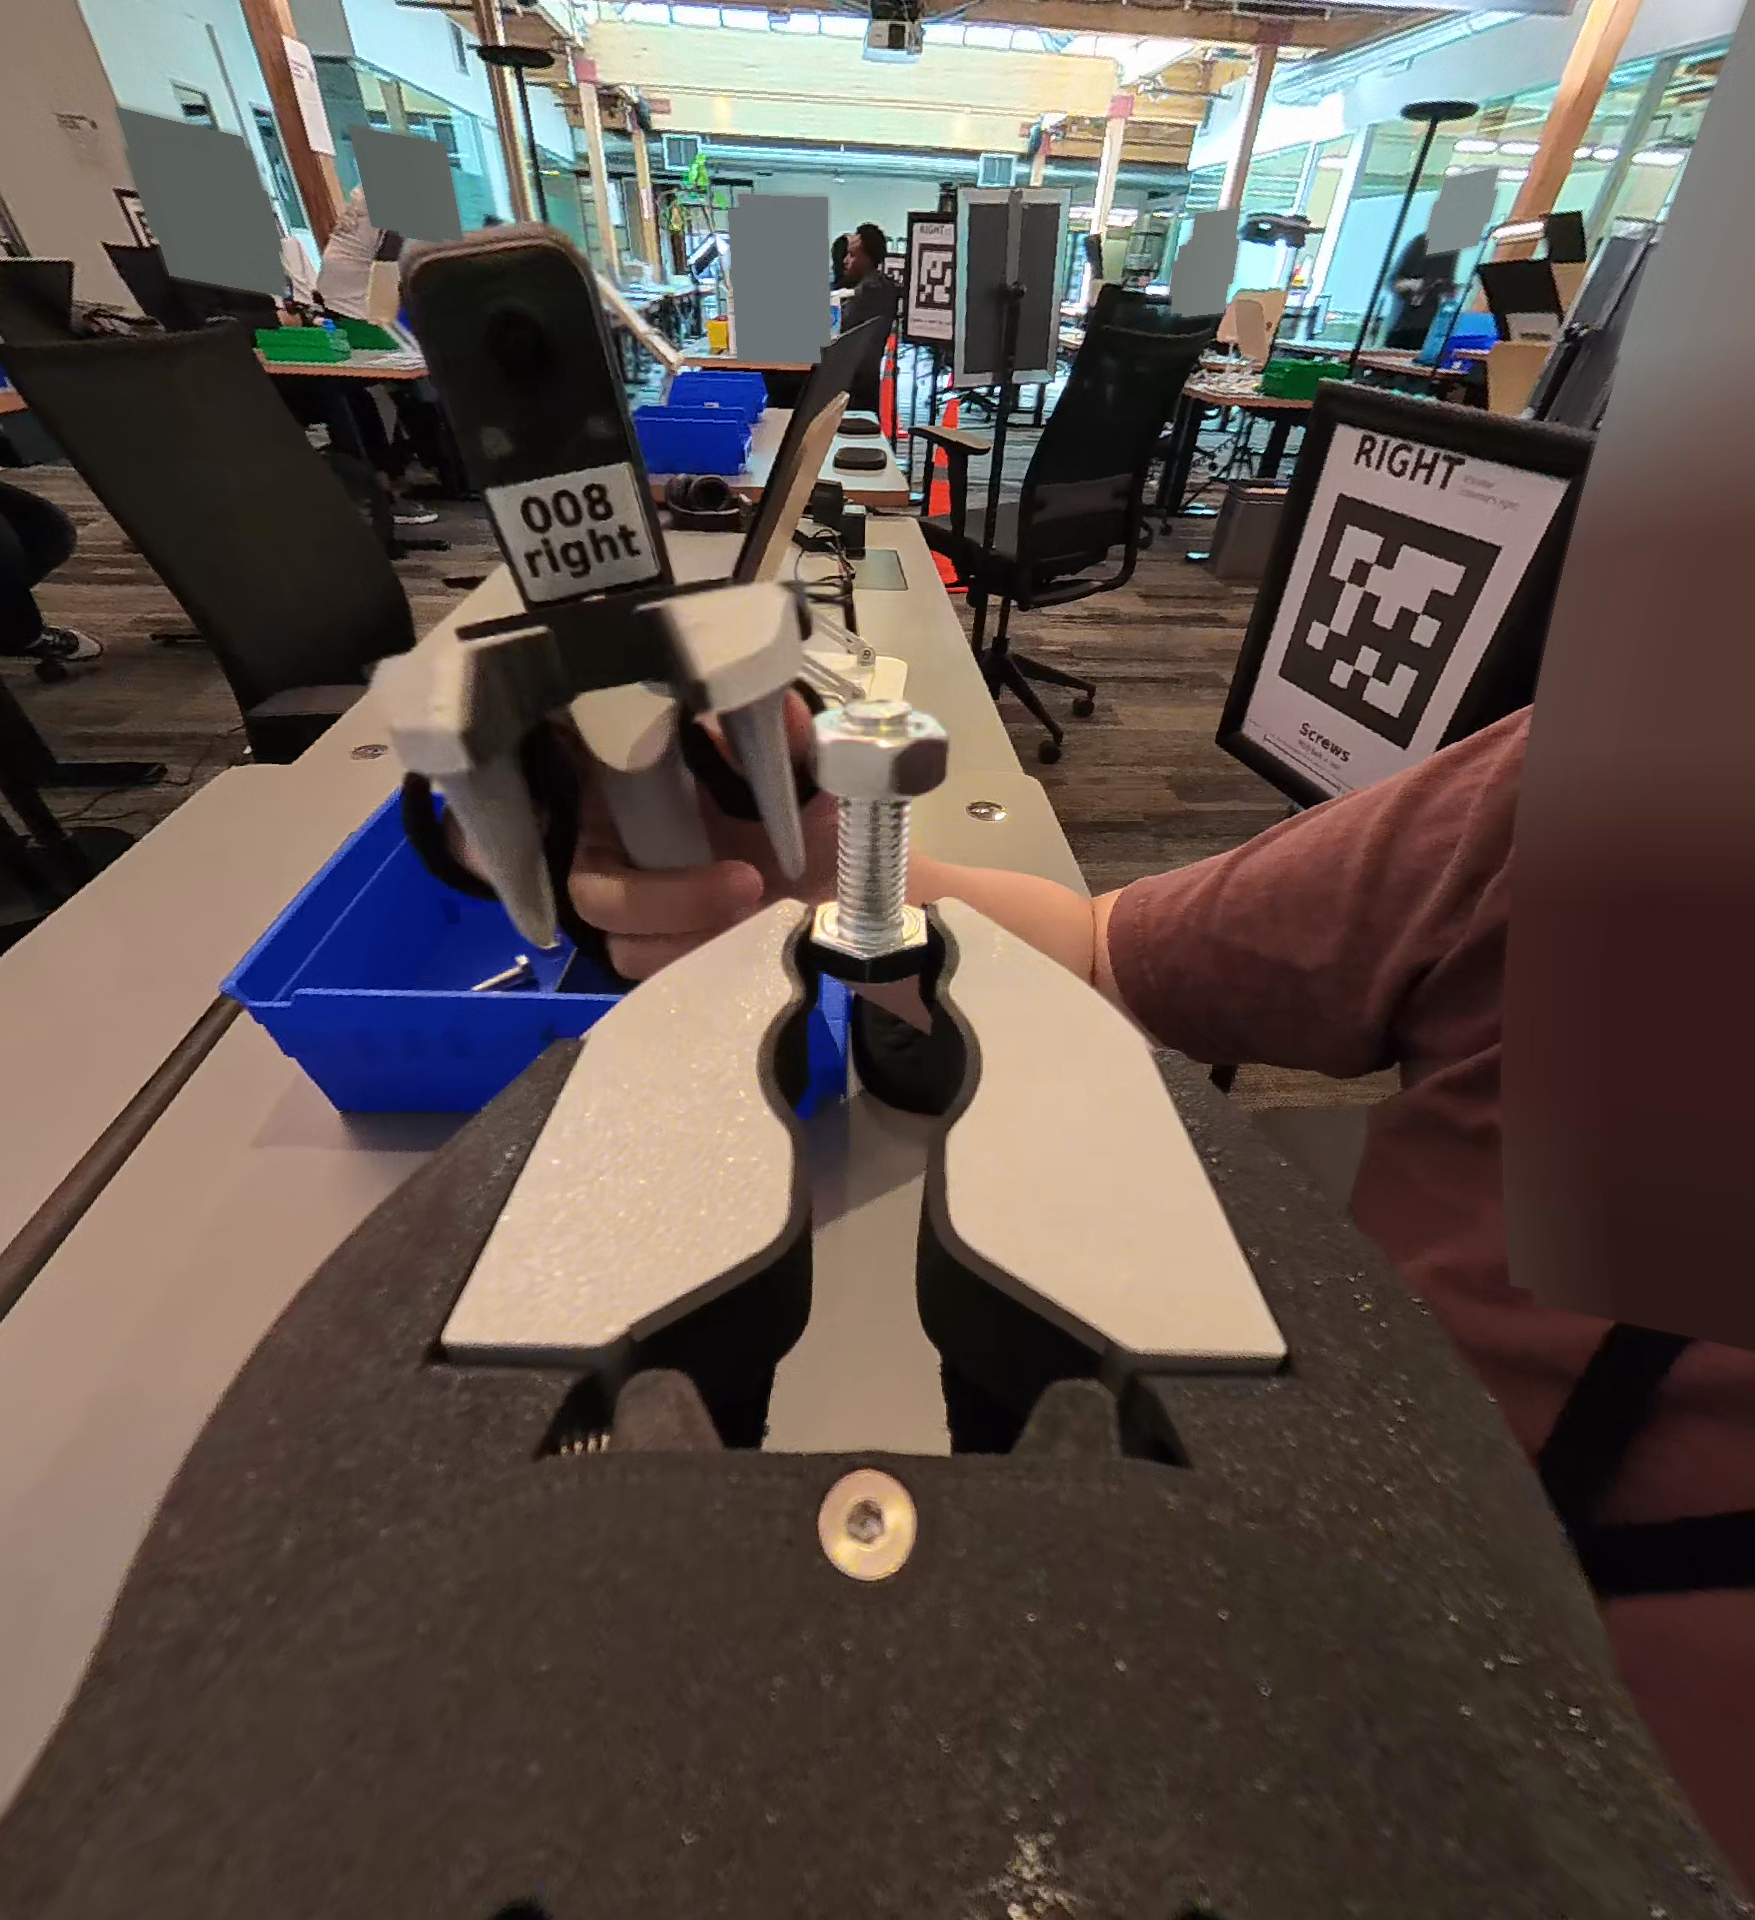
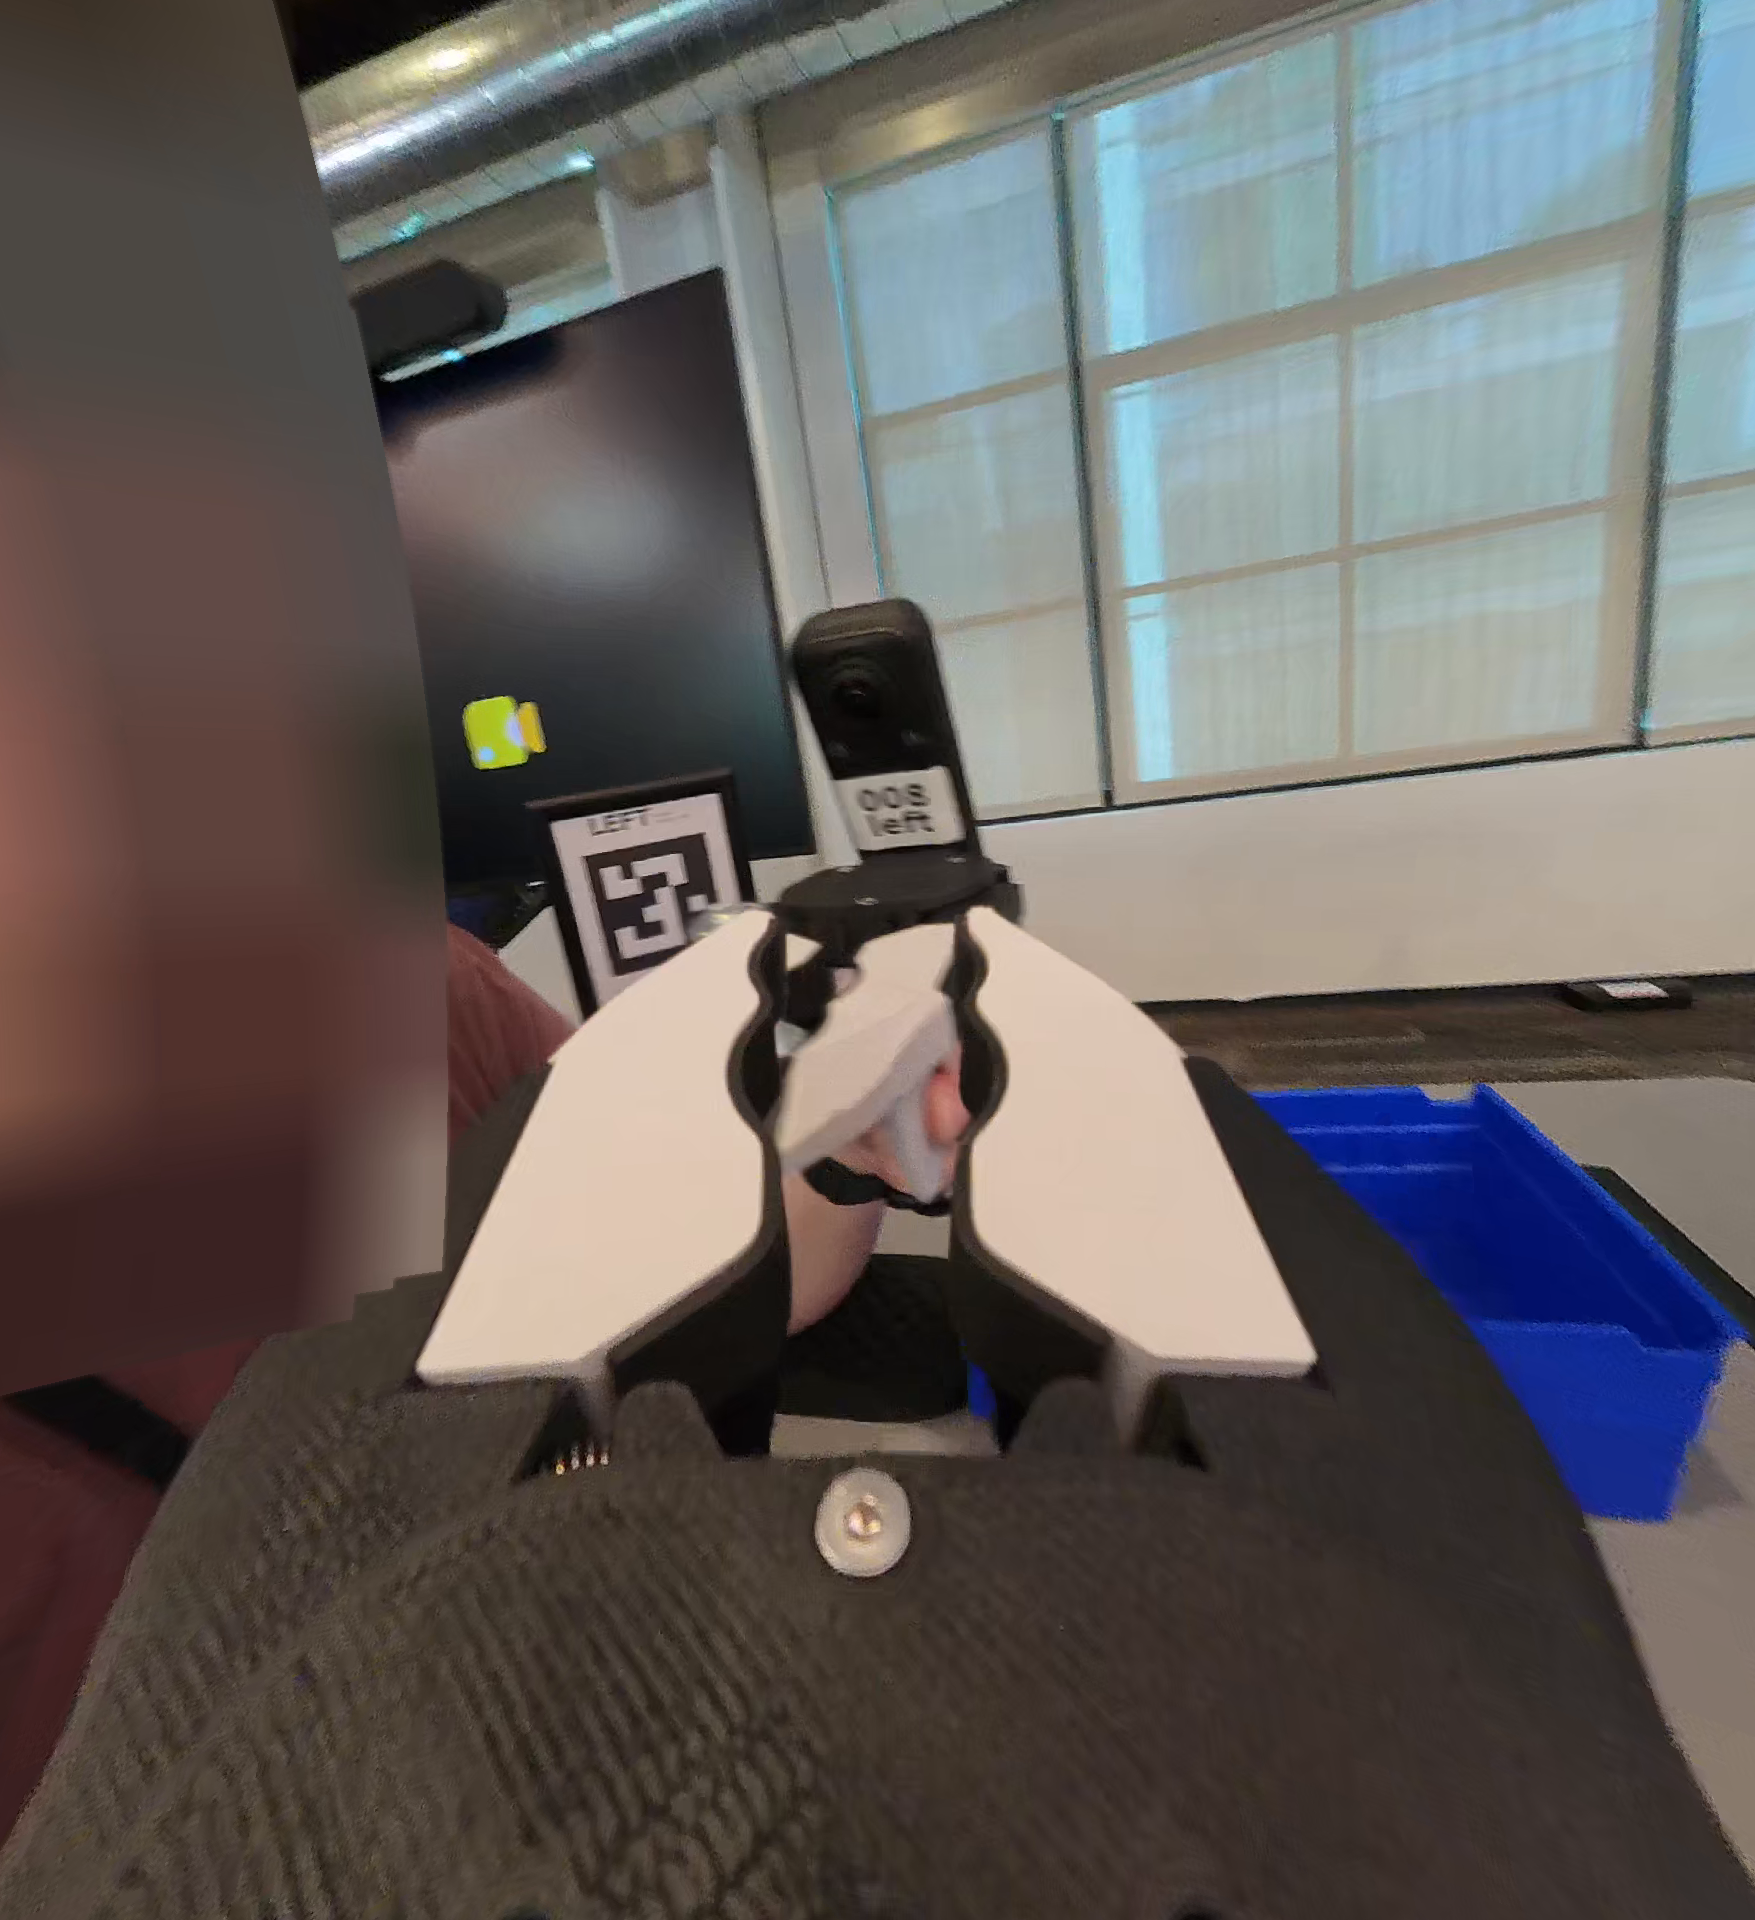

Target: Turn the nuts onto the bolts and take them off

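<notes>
The left hand-held gripper point(image 1: 868, 940) is clamping the head of the bolt point(image 1: 873, 862) between its fingertips, holding it upright with the thread pointing up. The nut point(image 1: 881, 753) is sitting near the top of that thread. The right hand-held gripper point(image 1: 660, 894) is hovering just beside the nut, its fingers standing apart and holding nothing.

The grip on the bolt head is looking narrow, so I judge that twisting the nut could be turning the bolt with it or tipping it out of the clamp. A nut this close to the end could also be dropping off and falling away.

Below both tools the blue bin point(image 1: 416, 1013) is resting on the grey counter point(image 1: 104, 1226), with another bolt point(image 1: 504, 975) lying inside. A framed marker sign point(image 1: 1392, 603) is standing at the right. Nothing is blocking the path to the nut.
</notes>
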`<control>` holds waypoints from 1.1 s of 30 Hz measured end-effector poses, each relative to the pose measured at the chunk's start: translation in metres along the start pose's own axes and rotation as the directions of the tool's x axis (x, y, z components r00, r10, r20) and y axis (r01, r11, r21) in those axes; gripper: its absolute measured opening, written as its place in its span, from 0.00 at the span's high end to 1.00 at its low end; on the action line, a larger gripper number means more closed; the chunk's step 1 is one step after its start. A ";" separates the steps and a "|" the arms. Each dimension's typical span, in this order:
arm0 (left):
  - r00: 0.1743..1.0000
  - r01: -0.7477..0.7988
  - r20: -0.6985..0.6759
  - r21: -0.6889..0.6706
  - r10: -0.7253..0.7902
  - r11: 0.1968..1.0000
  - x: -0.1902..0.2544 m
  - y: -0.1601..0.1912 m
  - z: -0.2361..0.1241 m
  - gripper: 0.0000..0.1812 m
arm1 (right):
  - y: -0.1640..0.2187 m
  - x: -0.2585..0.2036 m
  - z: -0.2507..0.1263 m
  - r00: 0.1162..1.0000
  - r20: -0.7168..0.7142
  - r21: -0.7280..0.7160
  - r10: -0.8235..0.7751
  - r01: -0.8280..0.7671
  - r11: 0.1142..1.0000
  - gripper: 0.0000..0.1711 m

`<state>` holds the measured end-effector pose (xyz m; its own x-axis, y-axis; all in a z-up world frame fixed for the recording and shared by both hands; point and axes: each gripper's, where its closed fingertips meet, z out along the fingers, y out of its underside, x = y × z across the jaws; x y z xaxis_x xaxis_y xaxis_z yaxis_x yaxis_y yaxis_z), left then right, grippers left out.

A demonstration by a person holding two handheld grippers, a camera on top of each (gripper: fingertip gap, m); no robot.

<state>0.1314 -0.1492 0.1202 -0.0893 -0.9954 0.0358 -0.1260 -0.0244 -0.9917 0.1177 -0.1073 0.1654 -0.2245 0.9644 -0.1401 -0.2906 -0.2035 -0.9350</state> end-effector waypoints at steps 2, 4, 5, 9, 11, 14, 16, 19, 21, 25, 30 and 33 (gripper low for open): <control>1.000 -0.005 0.011 -0.013 0.005 1.000 -0.001 0.002 0.000 0.90 | 0.002 -0.017 0.007 0.998 0.064 -0.022 -0.025 0.026 0.999 0.81; 1.000 0.005 0.006 -0.009 -0.005 1.000 -0.002 0.002 0.001 0.90 | 0.009 -0.030 0.016 0.994 0.088 -0.069 -0.070 0.076 0.995 0.79; 1.000 0.011 0.002 -0.009 -0.011 1.000 -0.002 0.002 0.001 0.90 | 0.013 -0.030 0.019 0.993 0.072 -0.090 -0.094 0.100 0.991 0.79; 1.000 0.005 0.000 -0.004 -0.005 1.000 -0.001 0.002 0.002 0.90 | 0.007 -0.008 0.008 0.998 0.002 -0.050 -0.055 0.055 0.997 0.81; 1.000 0.007 -0.020 -0.006 -0.007 1.000 0.003 0.001 0.001 0.90 | 0.000 0.003 0.000 1.000 -0.026 -0.006 0.002 -0.002 1.000 0.82; 1.000 0.001 0.000 -0.021 -0.002 1.000 -0.001 0.004 0.002 0.90 | 0.007 -0.012 0.009 0.999 0.020 -0.067 -0.039 0.040 0.997 0.80; 1.000 0.013 -0.001 -0.017 -0.013 1.000 -0.002 0.005 0.003 0.90 | 0.013 -0.028 0.018 0.995 0.070 -0.101 -0.072 0.079 0.992 0.79; 1.000 0.018 -0.007 -0.021 -0.019 1.000 -0.002 0.006 0.004 0.90 | 0.016 -0.020 0.020 0.992 0.004 -0.126 -0.124 0.123 0.984 0.78; 1.000 0.016 0.014 -0.017 -0.016 1.000 -0.005 0.005 0.004 0.90 | 0.012 -0.013 0.012 0.997 0.007 -0.097 -0.077 0.077 0.992 0.77; 1.000 0.020 0.008 -0.011 -0.020 1.000 -0.005 0.004 0.001 0.90 | 0.004 -0.006 0.003 0.999 -0.002 -0.049 -0.034 0.033 0.998 0.80; 1.000 0.017 0.010 -0.038 -0.017 0.999 -0.006 0.009 0.004 0.90 | 0.015 -0.024 0.019 0.993 0.032 -0.122 -0.114 0.117 0.986 0.78; 1.000 0.006 0.008 -0.039 -0.006 0.999 -0.003 0.008 0.004 0.90 | 0.012 -0.014 0.010 0.997 0.019 -0.104 -0.080 0.082 0.991 0.77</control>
<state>0.1351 -0.1470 0.1119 -0.0810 -0.9959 0.0404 -0.1647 -0.0266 -0.9860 0.1079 -0.1253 0.1594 -0.2183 0.9741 -0.0583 -0.2096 -0.1051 -0.9721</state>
